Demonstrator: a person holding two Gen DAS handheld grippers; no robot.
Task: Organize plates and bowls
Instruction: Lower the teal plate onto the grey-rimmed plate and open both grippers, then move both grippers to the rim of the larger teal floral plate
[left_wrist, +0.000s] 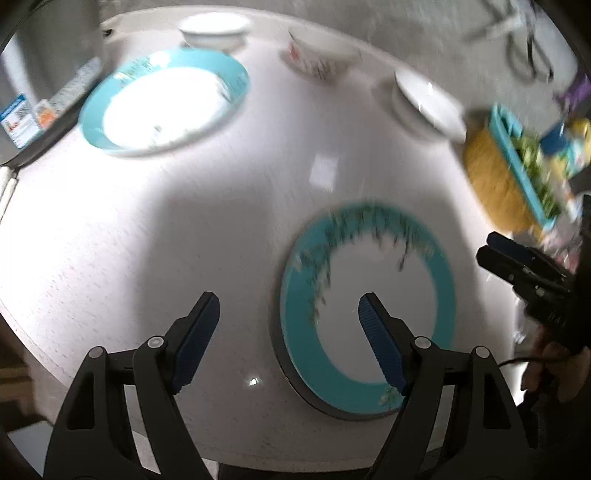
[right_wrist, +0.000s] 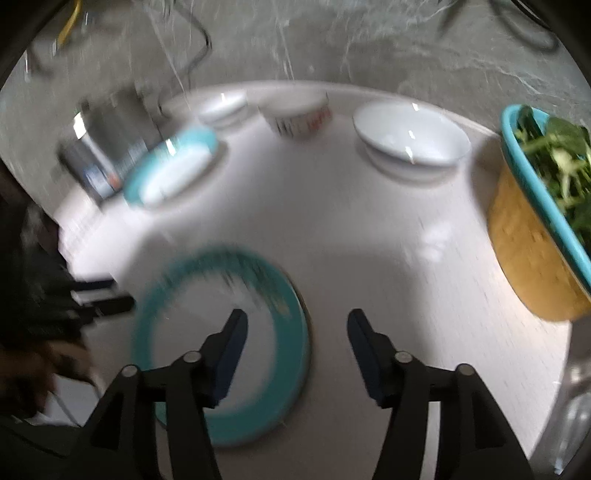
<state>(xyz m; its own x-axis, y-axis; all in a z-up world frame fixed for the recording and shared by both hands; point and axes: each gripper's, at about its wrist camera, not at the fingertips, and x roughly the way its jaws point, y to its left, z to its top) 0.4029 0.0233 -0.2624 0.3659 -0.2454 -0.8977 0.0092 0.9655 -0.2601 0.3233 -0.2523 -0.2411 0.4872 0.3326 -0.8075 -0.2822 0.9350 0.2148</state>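
Bench: your round white bench (left_wrist: 155, 236) carries everything here; both views are blurred, so fine detail is lost.
Basket: a yellow woven basket with a turquoise rim (right_wrist: 532, 236), filled with green leaves, stands at the right edge of the bench.
Near plate: the round turquoise-rimmed plate with a white centre and leaf pattern (left_wrist: 369, 310) lies flat on the bench close to you, resting on a dark edge that shows beneath its rim (another plate or a mat, you cannot tell which).
Far plate: a second turquoise-rimmed plate with a white centre (left_wrist: 166, 103) lies well apart, toward the far left of the bench.
Bowls: three stand along the far edge: a plain white ceramic bowl (right_wrist: 410, 136) on the right, a white bowl with red and dark markings (right_wrist: 295, 114) in the middle, and a smaller white bowl (right_wrist: 221, 105) on the left, just behind the far plate.
Left hand-held gripper: your left hand-held gripper (left_wrist: 288, 317) is released, jaws spread wide over the near plate's left rim, one finger over the plate, one over bare bench, pads clear of it.
Right hand-held gripper: your right hand-held gripper (right_wrist: 295, 332) is likewise released, straddling the plate's right rim, grasping nothing.
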